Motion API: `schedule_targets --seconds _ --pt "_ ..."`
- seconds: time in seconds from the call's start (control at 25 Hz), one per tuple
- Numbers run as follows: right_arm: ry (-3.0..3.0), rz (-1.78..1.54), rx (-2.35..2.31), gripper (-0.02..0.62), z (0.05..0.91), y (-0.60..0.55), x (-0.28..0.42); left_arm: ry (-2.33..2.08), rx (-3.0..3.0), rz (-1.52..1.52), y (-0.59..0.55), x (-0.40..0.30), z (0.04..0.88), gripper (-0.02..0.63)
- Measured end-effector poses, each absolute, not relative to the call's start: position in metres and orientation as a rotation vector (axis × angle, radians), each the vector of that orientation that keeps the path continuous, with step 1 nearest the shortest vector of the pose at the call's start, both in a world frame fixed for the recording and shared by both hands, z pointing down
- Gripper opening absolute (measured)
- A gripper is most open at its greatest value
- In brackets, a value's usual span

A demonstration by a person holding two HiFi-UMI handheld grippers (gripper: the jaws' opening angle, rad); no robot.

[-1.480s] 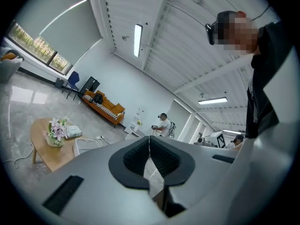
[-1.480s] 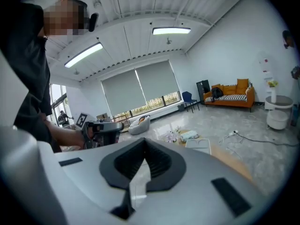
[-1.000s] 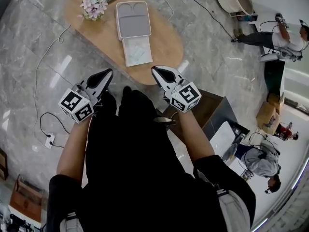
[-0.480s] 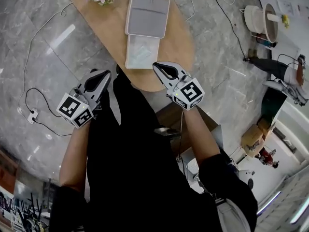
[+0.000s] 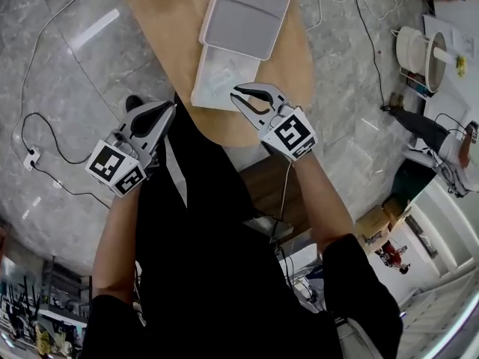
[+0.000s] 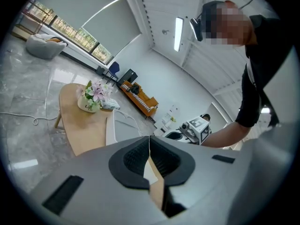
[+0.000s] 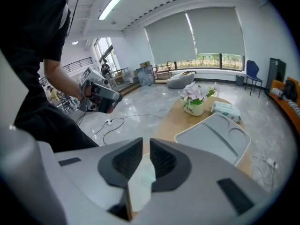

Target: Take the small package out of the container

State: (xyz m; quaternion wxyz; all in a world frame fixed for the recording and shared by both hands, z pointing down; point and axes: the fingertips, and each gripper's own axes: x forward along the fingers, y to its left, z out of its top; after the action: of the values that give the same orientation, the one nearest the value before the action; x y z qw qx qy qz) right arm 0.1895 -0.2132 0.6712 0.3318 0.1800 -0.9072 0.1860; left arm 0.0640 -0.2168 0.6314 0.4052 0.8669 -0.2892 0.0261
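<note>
Package flat in the open container, both grippers short of it.

We judge the small package (image 5: 218,75) light, thin and soft. It lies in the white container (image 5: 200,99) near the edge of the oval wooden table (image 5: 168,36), and pinching one edge should do. Our right gripper (image 5: 235,94) has just been opening, jaws slightly apart with nothing between. Our left gripper (image 5: 169,109) is closed and empty. Grey marble floor (image 5: 60,73) and a power strip (image 5: 31,158) lie below.

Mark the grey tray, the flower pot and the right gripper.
grey tray (image 5: 241,22): head view, its large compartment's floor.
flower pot (image 7: 193,109): right gripper view, the white pot's front.
right gripper (image 5: 235,93): head view, midway between its fingertips.
</note>
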Motion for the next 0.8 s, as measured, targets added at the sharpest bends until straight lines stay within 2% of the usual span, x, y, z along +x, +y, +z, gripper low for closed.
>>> schedule_targets --seconds 0.4,0.8 --pt "-2.216 0.315 0.221 0.088 0.754 -0.221 0.185 -0.738 2.164 0.081 -0.21 0.061 0.683 0.018" --pt "-2.07 0.117 0.02 0.1 0.809 -0.216 0.172 -0.701 2.153 0.086 -0.193 0.067 0.713 0.018"
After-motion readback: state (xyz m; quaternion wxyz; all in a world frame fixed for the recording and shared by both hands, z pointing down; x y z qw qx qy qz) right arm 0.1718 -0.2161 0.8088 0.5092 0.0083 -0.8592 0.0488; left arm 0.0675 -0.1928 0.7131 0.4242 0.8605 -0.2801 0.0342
